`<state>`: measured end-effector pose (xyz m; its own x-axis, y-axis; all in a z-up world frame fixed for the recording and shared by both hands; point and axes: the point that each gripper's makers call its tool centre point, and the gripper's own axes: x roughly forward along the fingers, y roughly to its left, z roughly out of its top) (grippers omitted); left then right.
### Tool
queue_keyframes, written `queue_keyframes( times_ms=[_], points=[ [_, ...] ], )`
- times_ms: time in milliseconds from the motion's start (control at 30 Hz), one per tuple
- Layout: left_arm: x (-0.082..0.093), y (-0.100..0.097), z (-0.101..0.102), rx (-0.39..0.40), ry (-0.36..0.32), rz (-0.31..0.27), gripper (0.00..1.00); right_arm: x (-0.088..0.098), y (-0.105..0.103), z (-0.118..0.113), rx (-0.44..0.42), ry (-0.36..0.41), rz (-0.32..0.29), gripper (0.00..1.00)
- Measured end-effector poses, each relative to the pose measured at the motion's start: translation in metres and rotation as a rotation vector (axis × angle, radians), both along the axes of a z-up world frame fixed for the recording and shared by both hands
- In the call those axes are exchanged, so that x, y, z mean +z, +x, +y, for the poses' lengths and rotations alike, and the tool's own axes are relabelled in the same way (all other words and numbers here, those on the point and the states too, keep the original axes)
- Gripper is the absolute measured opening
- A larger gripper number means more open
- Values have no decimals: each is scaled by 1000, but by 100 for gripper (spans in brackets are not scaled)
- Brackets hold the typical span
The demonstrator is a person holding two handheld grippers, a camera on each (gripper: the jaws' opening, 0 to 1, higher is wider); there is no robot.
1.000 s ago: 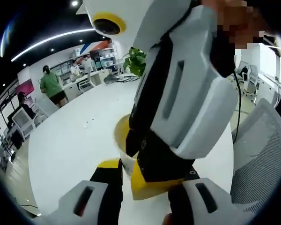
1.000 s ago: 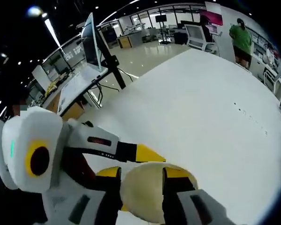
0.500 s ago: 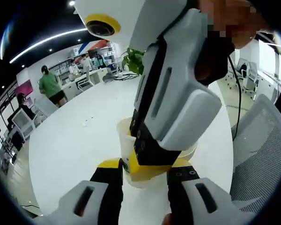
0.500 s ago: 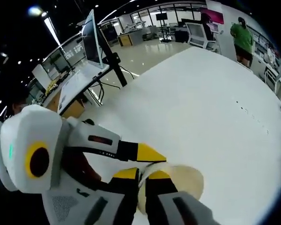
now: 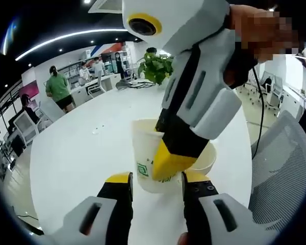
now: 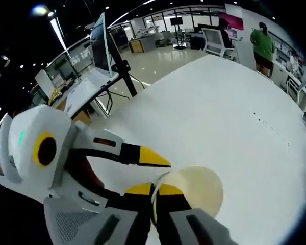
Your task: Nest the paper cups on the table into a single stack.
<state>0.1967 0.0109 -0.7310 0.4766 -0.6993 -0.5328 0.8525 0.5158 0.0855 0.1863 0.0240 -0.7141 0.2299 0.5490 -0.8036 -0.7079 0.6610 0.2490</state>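
The paper cup [image 6: 194, 191] was pinched at its rim by the narrowed right claw [image 6: 154, 196] above the worktop [image 6: 219, 117]; the left claw [image 5: 155, 181] was held wide. Thin, light, crushable walls were judged to need gentle rim grips.

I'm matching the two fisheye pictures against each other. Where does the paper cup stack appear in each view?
Left gripper view: the paper cup stack stands at lower centre on the white table, just beyond the left gripper, with the right gripper on its rim.
Right gripper view: the stack is at bottom centre, its rim pinched.
Shared landmark: the person in green.
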Motion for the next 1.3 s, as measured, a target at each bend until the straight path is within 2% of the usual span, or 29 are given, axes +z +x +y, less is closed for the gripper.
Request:
queue_keyframes(
  times_ms=[167,267,333,433,500,567,767,800,867,1000,1133,1233,1300],
  points=[
    [2,-4,2,20,-5,6,43,4,5,-12,-22,8,-5,0],
    [-1,-6,5,31,-7,18,44,11,0,-20,-30,5,-10,0],
    [-8,-3,9,40,-9,27,45,9,4,-24,-33,1,-12,0],
    [-6,-9,9,49,-11,34,47,11,1,-31,-36,-5,-15,0],
    [-11,-6,11,56,-14,39,48,17,-2,-36,-45,-3,-18,0],
    [-14,-6,13,62,-16,44,48,17,4,-37,-59,12,-20,0],
    [-14,-9,14,72,-15,52,48,26,3,-42,-72,18,-34,0],
    [-18,-7,18,78,-18,53,48,30,0,-45,-70,16,-40,0],
    [-10,-14,15,86,-23,58,48,32,-2,-49,-52,-2,-55,0],
    [-15,-11,20,94,-22,61,49,36,-8,-57,-22,-43,-83,0],
    [-19,-11,23,101,-24,65,49,33,-7,-65,-11,-62,-83,0],
    [-20,-12,24,103,-22,66,49,34,-15,-71,2,-77,-83,0],
    [-21,-10,27,107,-23,67,48,29,-11,-76,15,-86,-78,0]
  ],
)
